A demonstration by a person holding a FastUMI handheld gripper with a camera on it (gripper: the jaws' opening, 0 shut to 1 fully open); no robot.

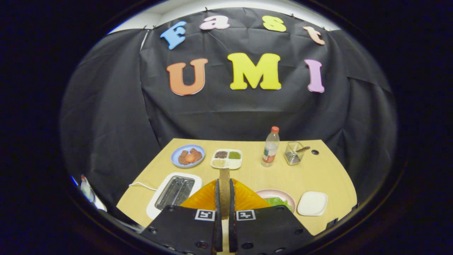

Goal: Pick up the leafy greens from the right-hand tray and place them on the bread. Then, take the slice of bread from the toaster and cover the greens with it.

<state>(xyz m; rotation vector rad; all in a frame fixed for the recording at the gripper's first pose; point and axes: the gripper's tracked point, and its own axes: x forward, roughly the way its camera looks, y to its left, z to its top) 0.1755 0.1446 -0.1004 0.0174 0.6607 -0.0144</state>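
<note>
A: What sits between the jaws?

B: The gripper (224, 193) is clamped on a slice of bread (224, 187), held upright and edge-on, so only its thin brown crust edge shows, rough and porous.

A: And just past the fingers?

B: A glossy orange ribbed shape (244, 198) spreads on both sides of the slice; the fingers cover its lower part, so I cannot tell what it is. Right of it a round pink plate (279, 193) holds crinkled leafy greens (277, 202), partly cut off by the right finger. Beside that lies a white tray (312, 203), square with rounded corners.

A: The toaster?

B: Left of the fingers, a white toaster (174, 193) with two dark metal slots, its cord (141, 185) trailing off to the left over the pale wooden table (247, 173).

A: Farther back?

B: A blue plate (188, 156) of brownish food, hard to make out, a white divided dish (227, 158) of grains, a clear bottle (270, 147) with a red cap, and a wire mesh holder (293, 153).
</note>
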